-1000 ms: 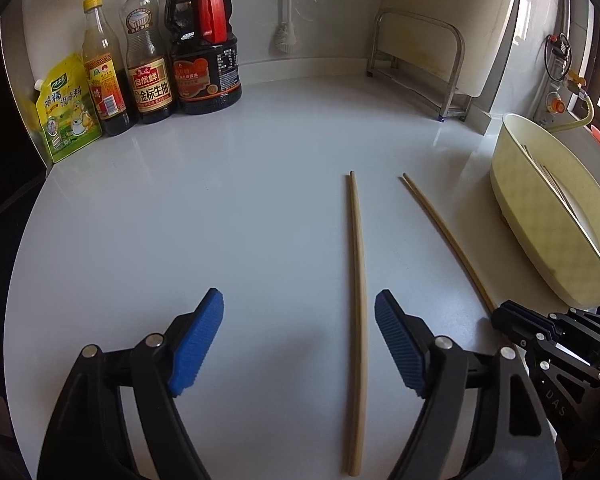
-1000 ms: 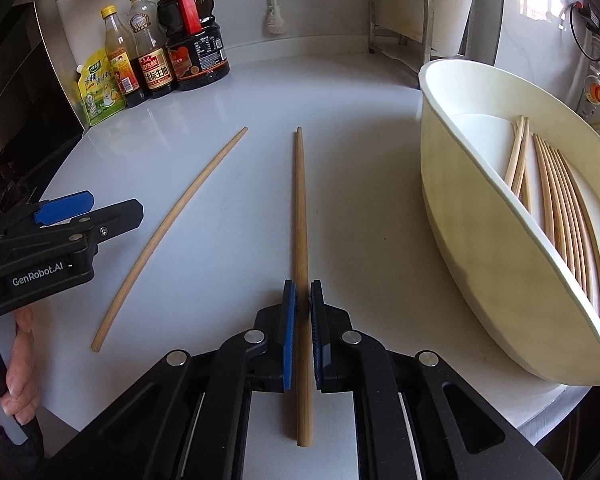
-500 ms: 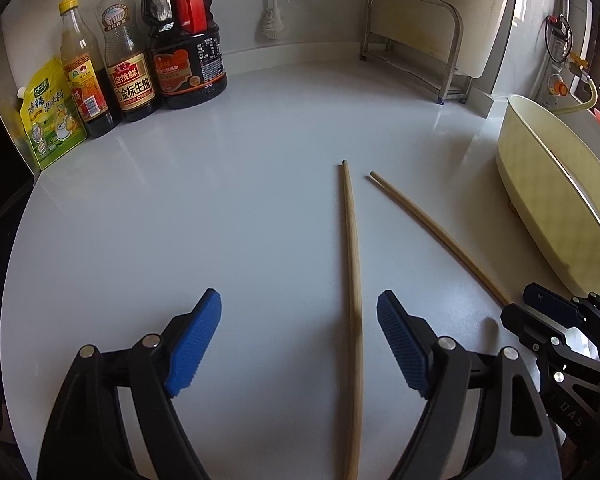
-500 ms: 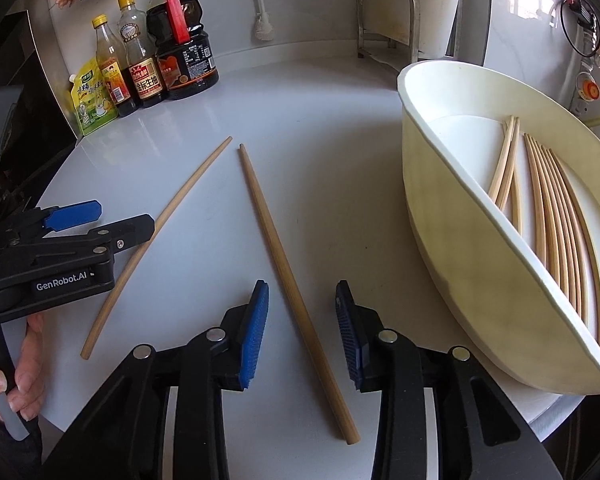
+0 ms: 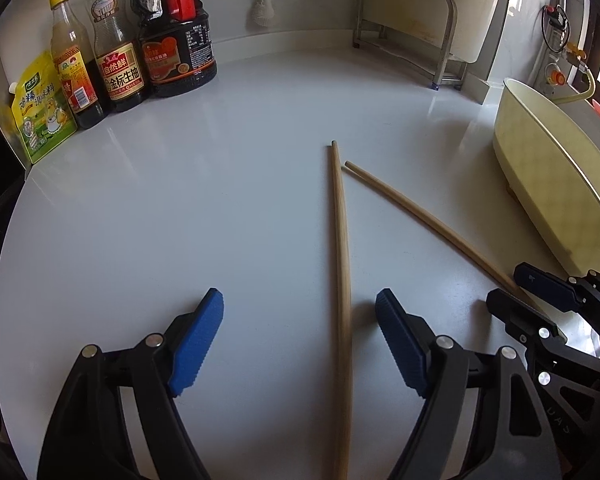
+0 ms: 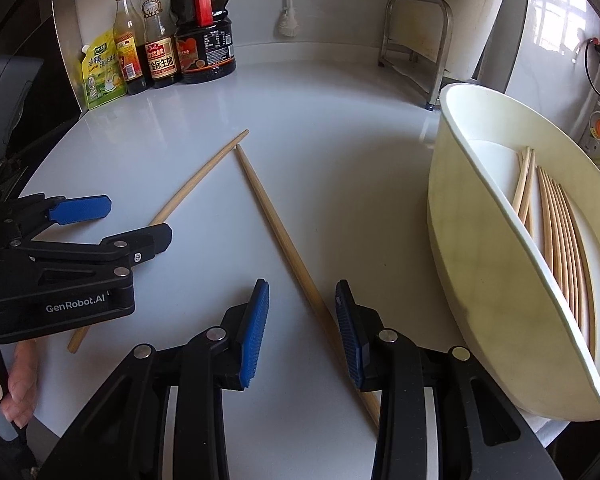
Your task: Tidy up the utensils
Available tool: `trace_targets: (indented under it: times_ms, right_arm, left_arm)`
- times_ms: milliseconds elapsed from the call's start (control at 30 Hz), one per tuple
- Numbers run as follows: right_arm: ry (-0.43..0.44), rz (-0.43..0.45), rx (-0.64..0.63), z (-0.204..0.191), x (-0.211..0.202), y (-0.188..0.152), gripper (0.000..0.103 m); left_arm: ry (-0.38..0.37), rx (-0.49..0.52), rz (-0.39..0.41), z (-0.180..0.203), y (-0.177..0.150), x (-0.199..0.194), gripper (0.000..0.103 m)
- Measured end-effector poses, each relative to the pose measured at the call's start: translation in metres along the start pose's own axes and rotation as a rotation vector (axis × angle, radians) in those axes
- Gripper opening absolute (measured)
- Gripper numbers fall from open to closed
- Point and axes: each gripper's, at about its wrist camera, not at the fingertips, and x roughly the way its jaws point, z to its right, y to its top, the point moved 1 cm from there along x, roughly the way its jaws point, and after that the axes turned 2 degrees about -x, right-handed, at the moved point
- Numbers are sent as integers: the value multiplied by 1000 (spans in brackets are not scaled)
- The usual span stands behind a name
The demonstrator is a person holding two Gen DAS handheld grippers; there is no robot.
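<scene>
On the left, the left hand-held gripper (image 5: 300,336) is hanging wide open, its jaws just narrowing slightly around one chopstick (image 5: 340,280) lying untouched on the white tabletop (image 5: 180,220). Rightwards, the right hand-held gripper (image 6: 300,328) is standing open over the second chopstick (image 6: 284,240), beside the basin (image 6: 480,280). Both sticks are looking light, stiff and prone to rolling; pinching near the thicker end seems safest.

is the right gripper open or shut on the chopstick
Open. The right gripper has just been opening; its blue fingers stand clear on either side of the chopstick lying on the counter.
</scene>
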Motion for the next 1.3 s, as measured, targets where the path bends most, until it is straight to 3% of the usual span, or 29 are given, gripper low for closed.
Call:
trace_targets:
  times_ms: [67, 133, 233, 267, 300, 933, 1300]
  right_arm:
    - [-4, 3, -5, 0, 1, 1, 26]
    - [-17, 2, -19, -2, 1, 1, 11]
    - [-17, -1, -24, -3, 1, 1, 7]
    - [-17, -2, -21, -3, 1, 1, 7]
    - [-13, -2, -15, -3, 1, 1, 6]
    - [69, 77, 55, -3, -32, 3, 6]
    - [98, 183, 149, 25, -80, 15, 6]
  left_arm:
    - [-5, 6, 8, 1, 0, -2, 64]
    - [-16, 14, 12, 3, -1, -4, 50]
    - [-36, 23, 11, 6, -2, -7, 24]
    - [-46, 23, 9, 6, -2, -7, 11]
    - [-57, 21, 6, 7, -3, -8, 7]
    - [-77, -30, 62, -3, -1, -47, 7]
    - [-116, -15, 126, 23, 26, -83, 7]
